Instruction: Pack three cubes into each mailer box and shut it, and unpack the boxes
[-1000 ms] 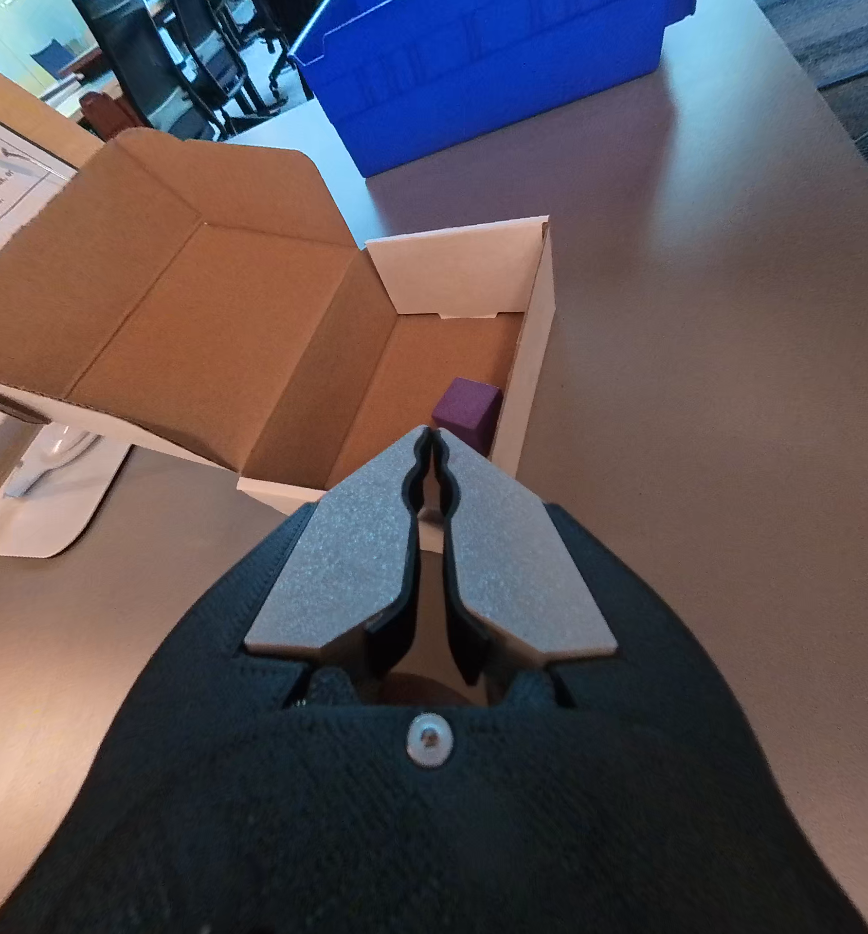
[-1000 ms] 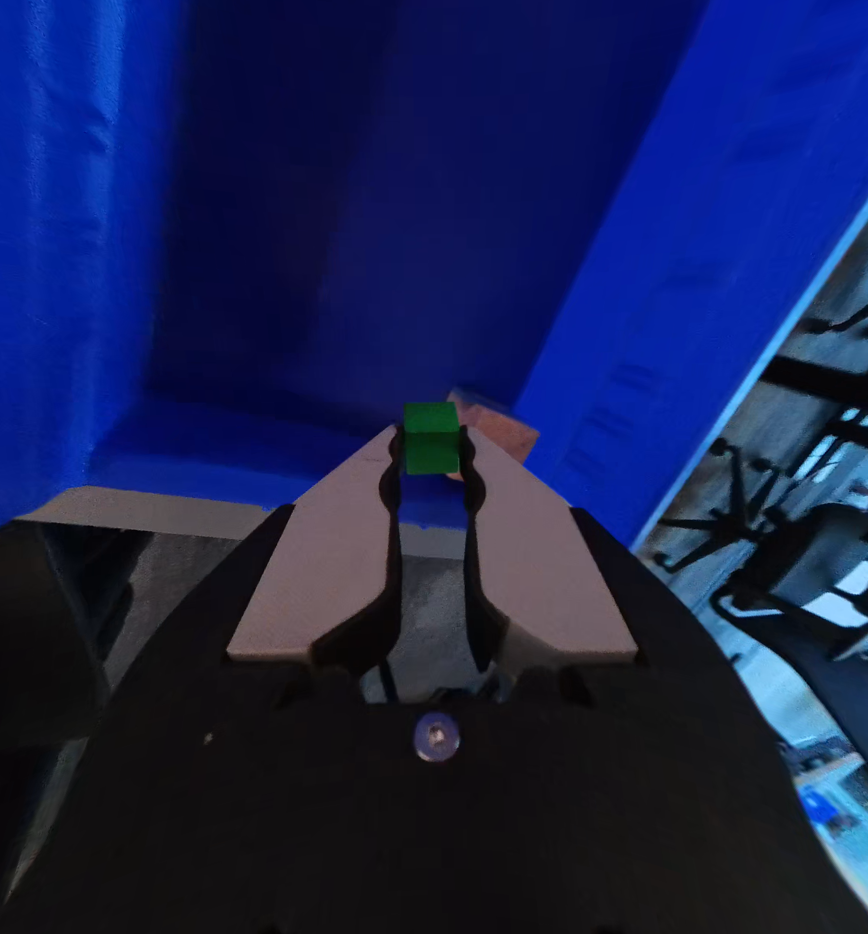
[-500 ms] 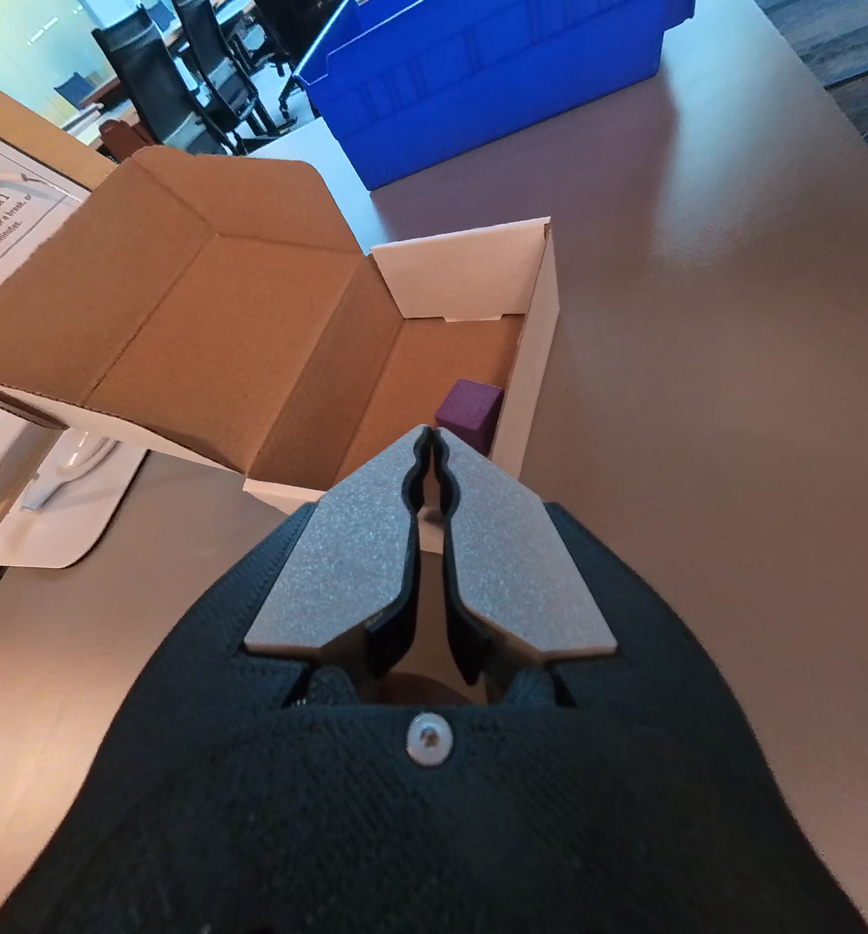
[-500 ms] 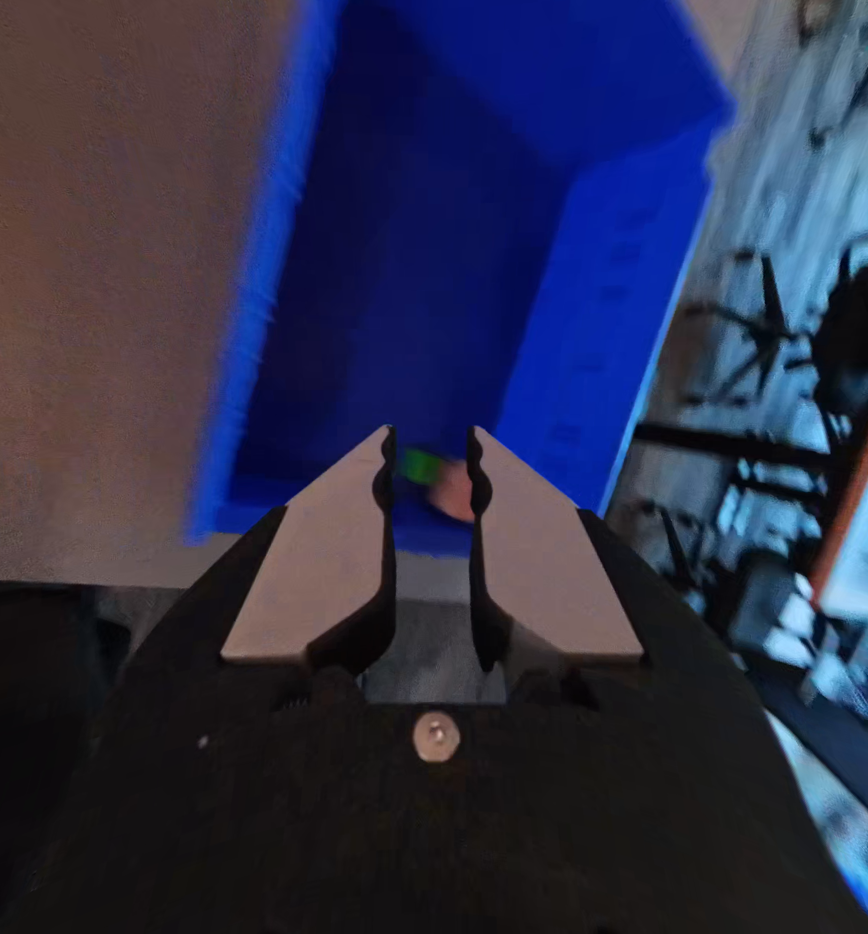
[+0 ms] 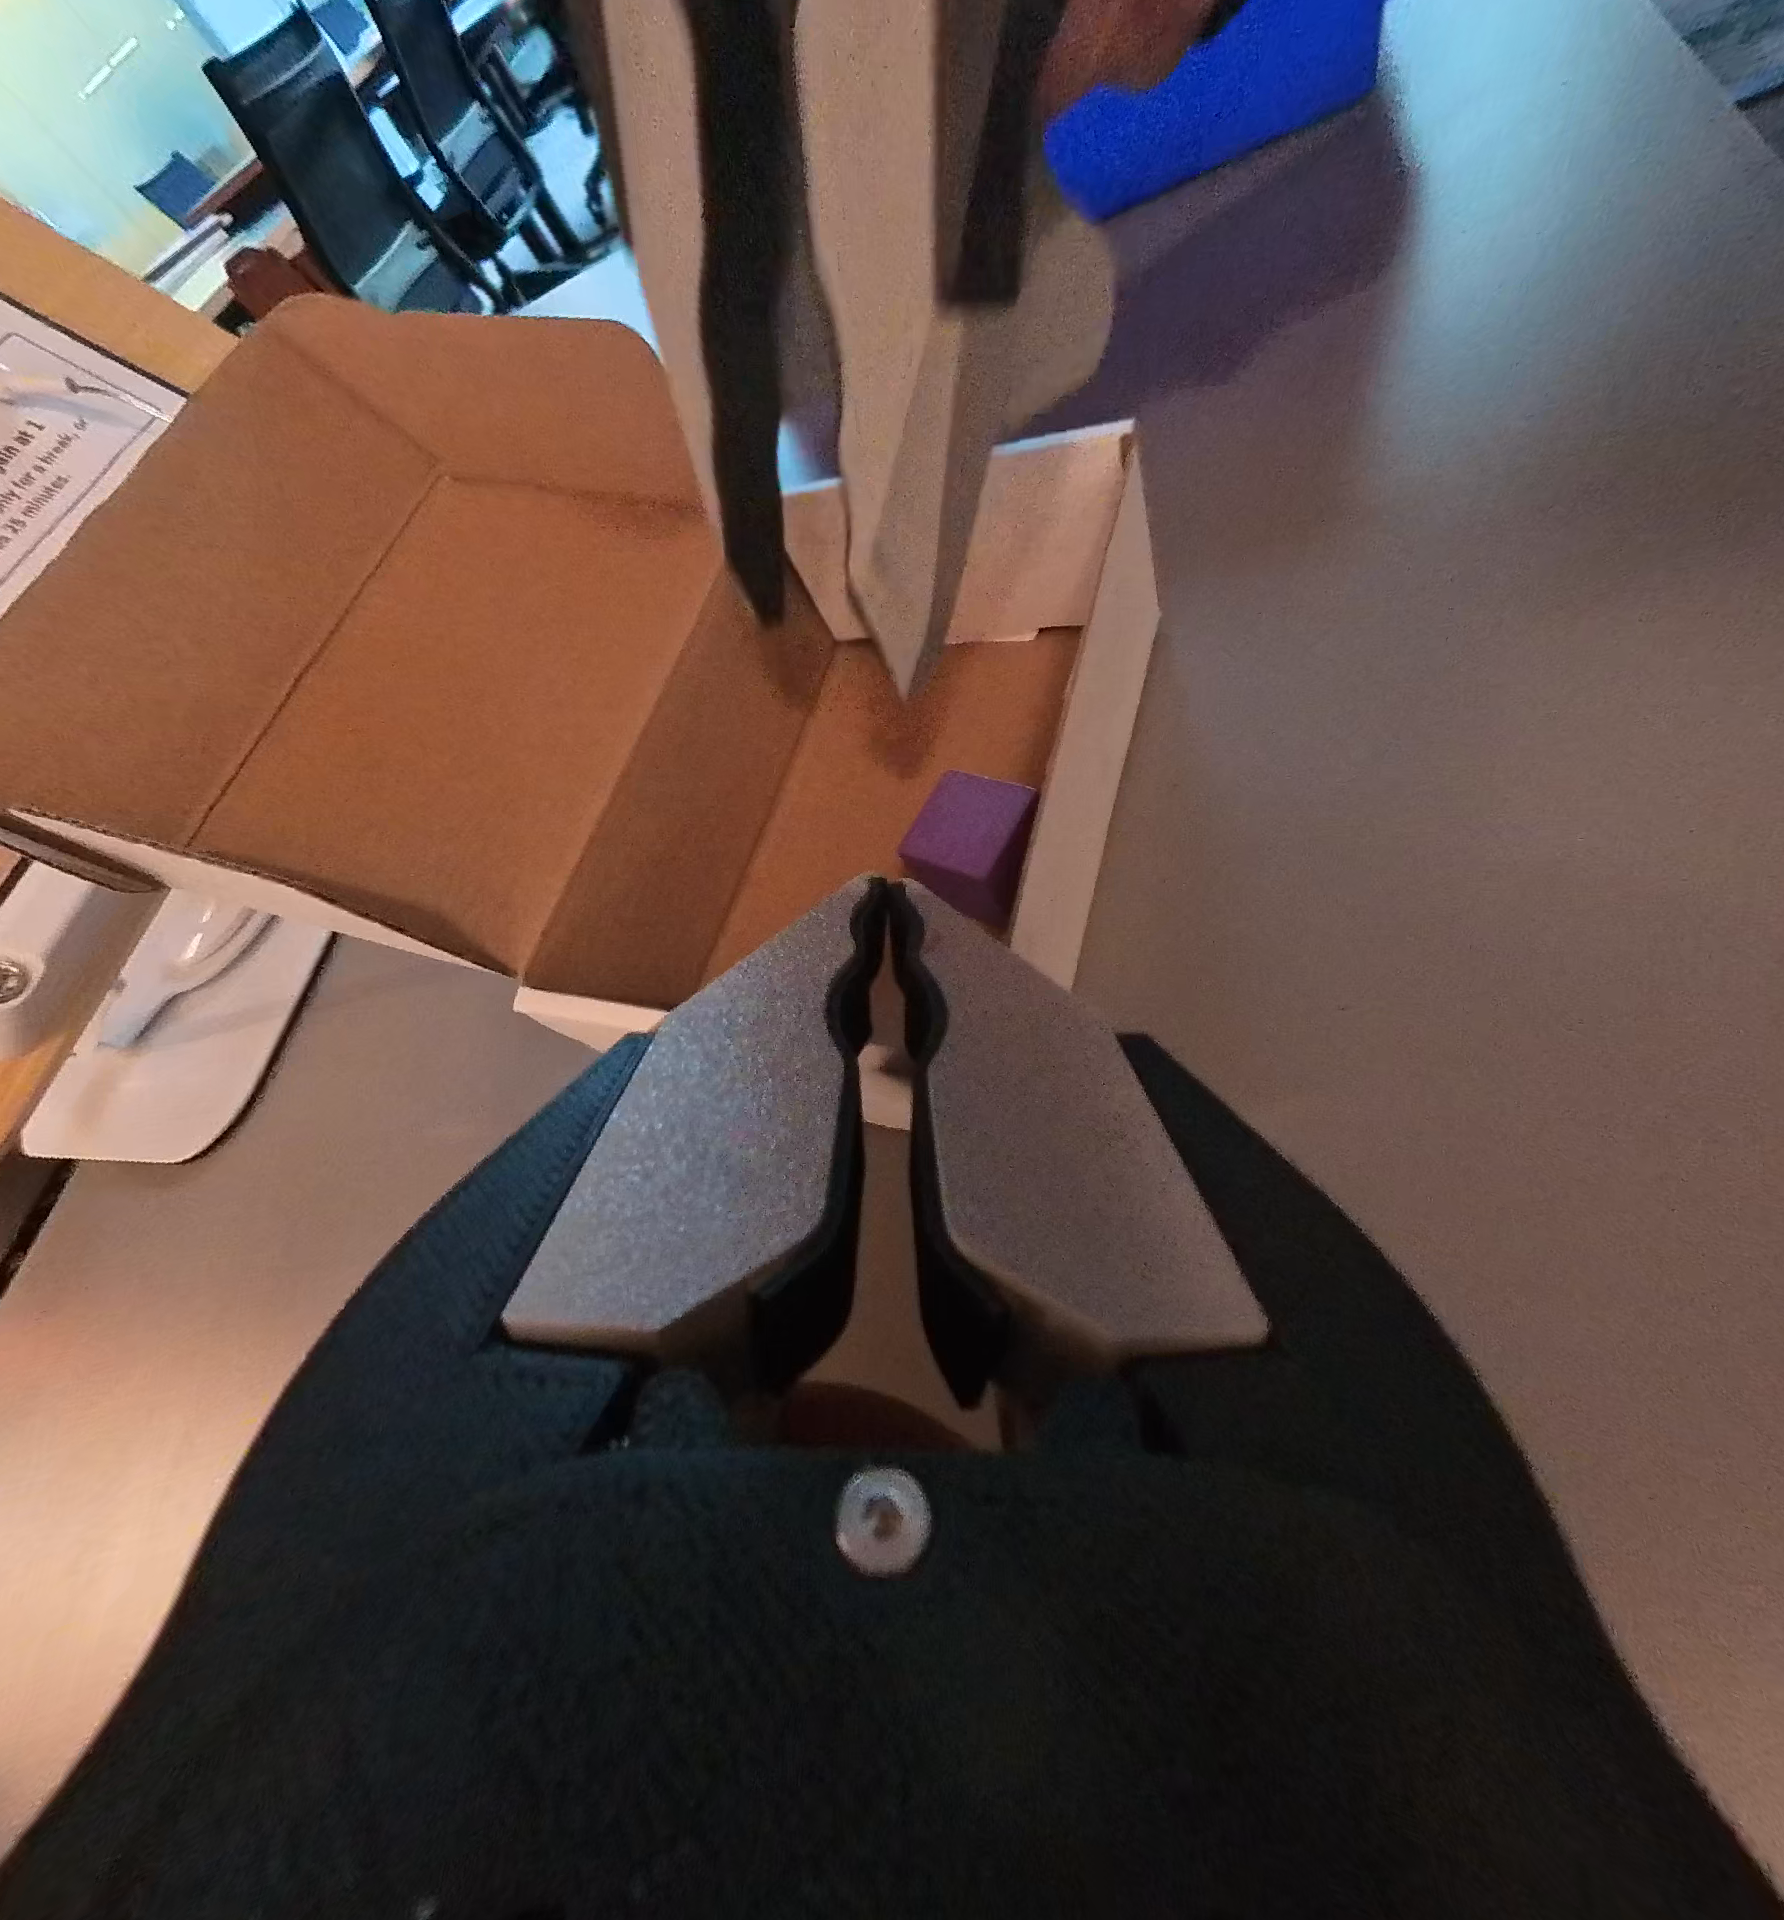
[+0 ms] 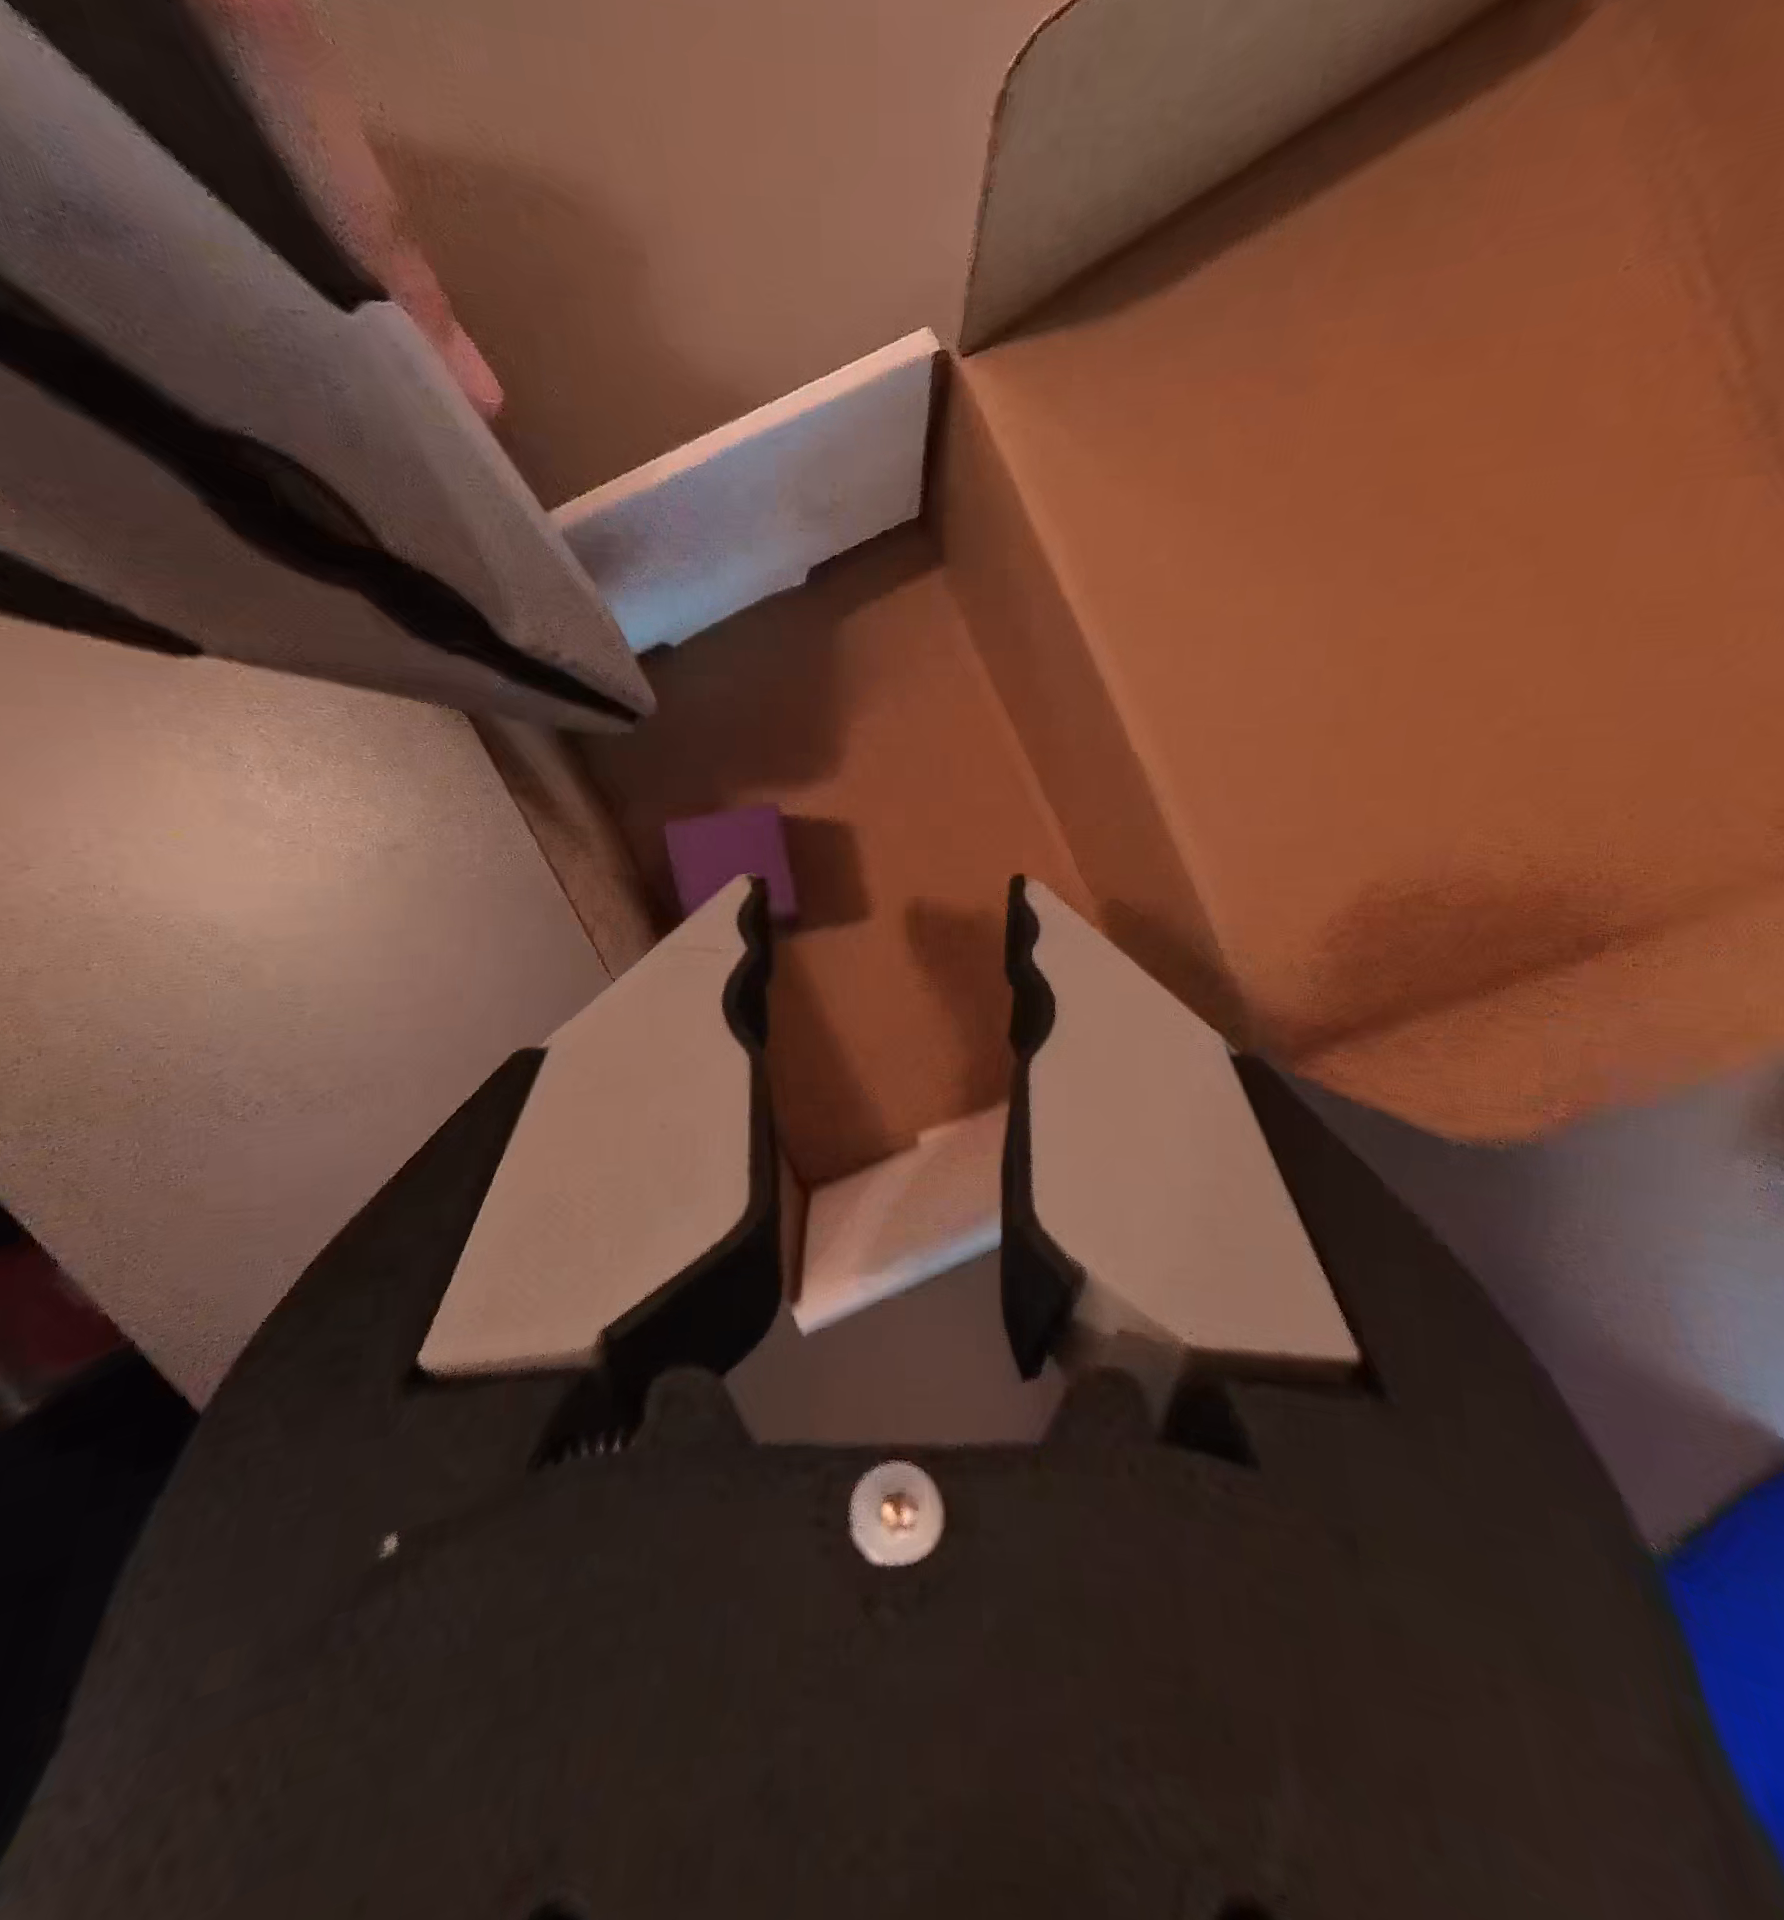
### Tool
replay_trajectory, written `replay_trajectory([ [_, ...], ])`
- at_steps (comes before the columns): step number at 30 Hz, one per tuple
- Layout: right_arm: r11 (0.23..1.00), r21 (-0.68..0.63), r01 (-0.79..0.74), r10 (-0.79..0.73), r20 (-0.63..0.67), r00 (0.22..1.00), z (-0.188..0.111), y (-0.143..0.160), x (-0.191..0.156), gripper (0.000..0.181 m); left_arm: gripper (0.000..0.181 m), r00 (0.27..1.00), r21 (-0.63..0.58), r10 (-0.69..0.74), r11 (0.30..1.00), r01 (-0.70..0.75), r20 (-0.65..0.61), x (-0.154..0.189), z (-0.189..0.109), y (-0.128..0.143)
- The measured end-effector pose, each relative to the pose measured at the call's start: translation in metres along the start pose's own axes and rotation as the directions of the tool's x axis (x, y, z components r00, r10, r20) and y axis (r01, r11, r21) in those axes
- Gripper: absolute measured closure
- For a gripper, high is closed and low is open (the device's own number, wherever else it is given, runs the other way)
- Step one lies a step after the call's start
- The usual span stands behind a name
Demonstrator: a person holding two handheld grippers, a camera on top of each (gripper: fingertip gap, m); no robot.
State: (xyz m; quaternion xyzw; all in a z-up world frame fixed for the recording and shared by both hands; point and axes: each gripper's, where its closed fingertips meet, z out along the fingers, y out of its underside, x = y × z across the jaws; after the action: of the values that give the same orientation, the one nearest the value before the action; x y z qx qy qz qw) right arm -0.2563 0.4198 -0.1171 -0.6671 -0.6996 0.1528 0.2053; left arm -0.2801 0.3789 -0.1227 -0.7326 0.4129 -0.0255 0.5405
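Grey tabletop (image 5: 1439,831): open mailer box (image 6: 1387,623), purple cube (image 6: 727,857) against its wall, right tool (image 6: 883,904) spread above, left tool (image 5: 886,896) pressed together.

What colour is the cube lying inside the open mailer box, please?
Purple; the right wrist view shows it best.

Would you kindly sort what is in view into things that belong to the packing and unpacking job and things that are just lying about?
Part of the job:
- open mailer box
- purple cube inside it
- blue bin
- right gripper, open above the box
- left gripper, shut and empty

Just lying about:
- printed sheet
- white tray
- office chairs
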Motion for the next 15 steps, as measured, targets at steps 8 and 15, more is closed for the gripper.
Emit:
replay_trajectory([
  [8, 0.970, -0.234, 0.065, -0.011, 0.225, 0.974, 0.038, 0.015, -0.031, 0.151, 0.181, 1.000, -0.010, 0.006, 1.000, -0.006, -0.001, 0.002, 0.000, -0.001],
  [15, 0.956, -0.252, 0.147, -0.118, 0.127, 0.985, 0.038, 0.015, -0.016, 0.157, 0.181, 1.000, -0.011, 0.001, 1.000, -0.001, 0.001, 0.001, 0.000, -0.001],
])
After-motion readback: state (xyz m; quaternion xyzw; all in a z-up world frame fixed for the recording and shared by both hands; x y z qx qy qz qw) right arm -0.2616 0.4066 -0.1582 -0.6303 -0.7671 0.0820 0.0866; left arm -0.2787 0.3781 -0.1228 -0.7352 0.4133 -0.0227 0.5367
